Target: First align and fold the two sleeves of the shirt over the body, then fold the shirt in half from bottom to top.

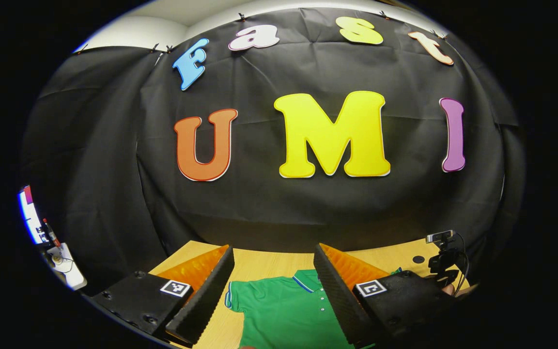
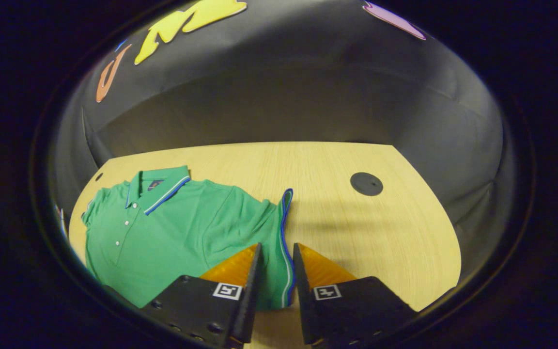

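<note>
— While I hold the left gripper (image 1: 274, 286) up over the desk (image 1: 269, 265), what does its own view give you?

— Left gripper view first: your fingers stand wide apart with nothing between them. Down through the gap lies the green shirt (image 1: 288, 310) flat on the desk, collar (image 1: 308, 280) toward the far edge, a sleeve (image 1: 235, 295) with a blue-and-white cuff spread out to the side, small white buttons running down the placket. A small camera on a stand (image 1: 441, 252) sits near the desk's far right corner, a dark round cap (image 1: 418, 259) just beside it in the desktop. Off the desk at the far left there is a lit screen (image 1: 27, 213).

— And on my right gripper (image 2: 277, 271)?

— Right gripper view now: I see the shirt (image 2: 172, 232) lying toward the desk's (image 2: 356, 228) left side, collar (image 2: 162, 186) pointing at the far edge, body flat. The sleeve (image 2: 279, 242) with the striped cuff runs straight down between your fingers; the gap is narrow, and the cuff edge sits in it.

— Am I clamped on it?

— I can't tell. The pads stand close on either side of the fabric, but whether both press on it I cannot say. The round cap (image 2: 366, 184) shows again near the desk's far right corner, well apart from the shirt.
</note>
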